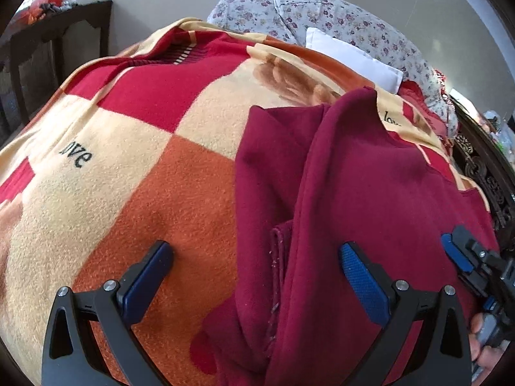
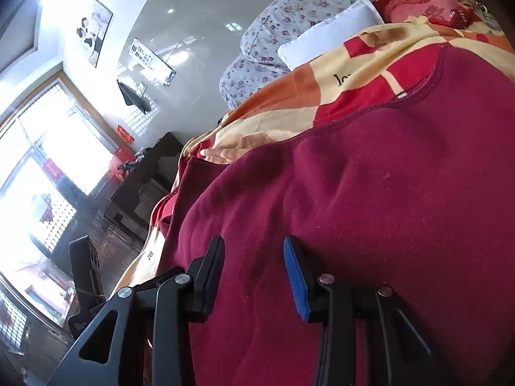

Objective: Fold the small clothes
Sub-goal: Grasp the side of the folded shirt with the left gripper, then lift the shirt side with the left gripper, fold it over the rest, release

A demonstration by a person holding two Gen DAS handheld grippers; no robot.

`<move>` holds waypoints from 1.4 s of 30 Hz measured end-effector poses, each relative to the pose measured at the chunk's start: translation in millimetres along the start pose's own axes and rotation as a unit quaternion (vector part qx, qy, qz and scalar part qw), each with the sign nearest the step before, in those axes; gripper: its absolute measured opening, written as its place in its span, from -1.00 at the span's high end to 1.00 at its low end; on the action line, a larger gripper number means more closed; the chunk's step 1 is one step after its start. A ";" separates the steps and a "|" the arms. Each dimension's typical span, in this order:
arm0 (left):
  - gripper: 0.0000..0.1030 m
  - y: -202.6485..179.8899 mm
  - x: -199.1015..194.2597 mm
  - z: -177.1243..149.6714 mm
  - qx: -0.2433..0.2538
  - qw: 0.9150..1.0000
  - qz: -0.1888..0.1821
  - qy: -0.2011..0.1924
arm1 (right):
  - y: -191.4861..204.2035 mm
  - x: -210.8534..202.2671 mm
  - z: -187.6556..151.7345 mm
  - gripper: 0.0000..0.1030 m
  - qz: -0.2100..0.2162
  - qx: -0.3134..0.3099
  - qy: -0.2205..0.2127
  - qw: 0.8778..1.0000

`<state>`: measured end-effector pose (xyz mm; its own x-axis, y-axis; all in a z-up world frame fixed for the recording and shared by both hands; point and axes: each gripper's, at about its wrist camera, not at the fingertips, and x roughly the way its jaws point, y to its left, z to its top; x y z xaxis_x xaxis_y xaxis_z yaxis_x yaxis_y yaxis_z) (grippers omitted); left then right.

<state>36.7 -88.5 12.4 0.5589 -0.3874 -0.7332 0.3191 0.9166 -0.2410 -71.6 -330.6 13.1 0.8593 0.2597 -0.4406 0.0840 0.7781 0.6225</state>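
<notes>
A maroon garment lies on a checked red, orange and cream blanket, partly folded, with a layered edge running down its left side. My left gripper is open, its jaws wide apart just above the garment's left edge, holding nothing. The right gripper shows at the far right of the left wrist view, over the garment. In the right wrist view the right gripper is open low over the maroon garment, which fills the view on the blanket.
Floral pillows and a white cushion lie at the bed's far end. A dark carved bed frame runs along the right. Dark wooden furniture and bright windows stand beyond the bed's left edge.
</notes>
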 end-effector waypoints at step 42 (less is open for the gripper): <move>0.67 -124.5 -69.9 -63.8 0.164 0.979 -0.119 -0.034 | -10.0 -33.3 15.6 -0.87 0.193 0.107 -0.057 0.974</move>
<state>-91.0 -169.2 53.1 0.4858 -0.6014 -0.6343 0.6688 0.7230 -0.1733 -93.2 -355.9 31.6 0.8970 0.4347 -0.0804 -0.1638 0.4957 0.8529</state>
